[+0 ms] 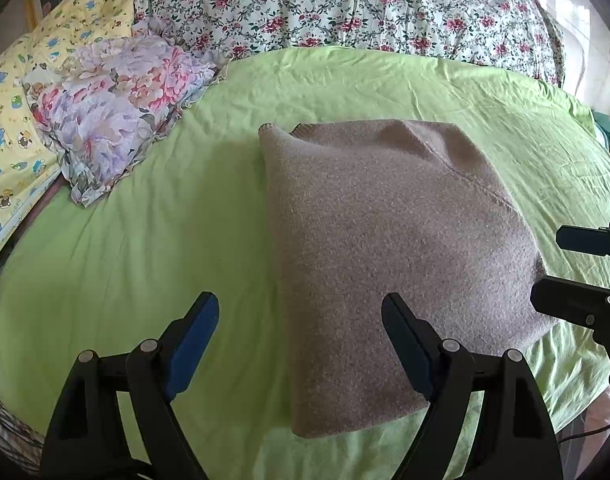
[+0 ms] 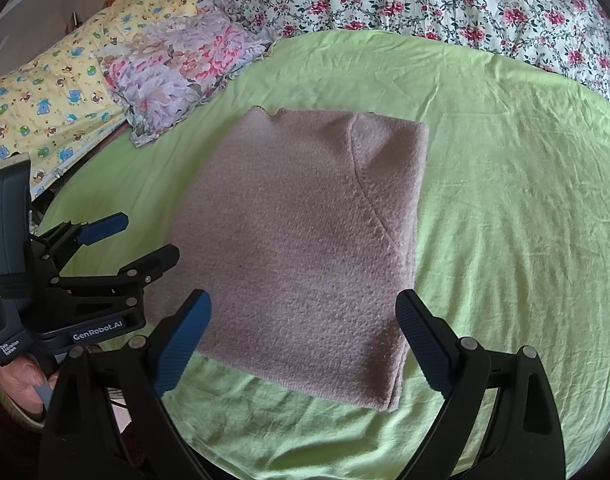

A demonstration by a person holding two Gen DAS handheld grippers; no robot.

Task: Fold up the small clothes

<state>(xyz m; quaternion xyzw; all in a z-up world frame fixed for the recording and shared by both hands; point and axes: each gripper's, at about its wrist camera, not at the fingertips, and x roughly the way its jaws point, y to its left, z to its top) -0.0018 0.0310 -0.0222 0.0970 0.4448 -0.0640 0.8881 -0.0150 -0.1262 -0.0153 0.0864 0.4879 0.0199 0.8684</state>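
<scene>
Sweater [image 2: 301, 248] folded on bed [image 2: 505, 200]; left gripper [image 1: 301, 320] and right gripper [image 2: 305, 320] agape, empty. Probably final fold or done.

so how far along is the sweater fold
Done, it seems: the grey-brown sweater lies as a compact rectangle on the green sheet. In hand: nothing; the left gripper and right gripper hang open, off the cloth. Left: perhaps only setting it aside.

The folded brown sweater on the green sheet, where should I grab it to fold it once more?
Pinch the near hem corners of the brown sweater, coming in low from the near side. That edge lies flat and free on the green sheet, right below the open left gripper and right gripper.
</scene>
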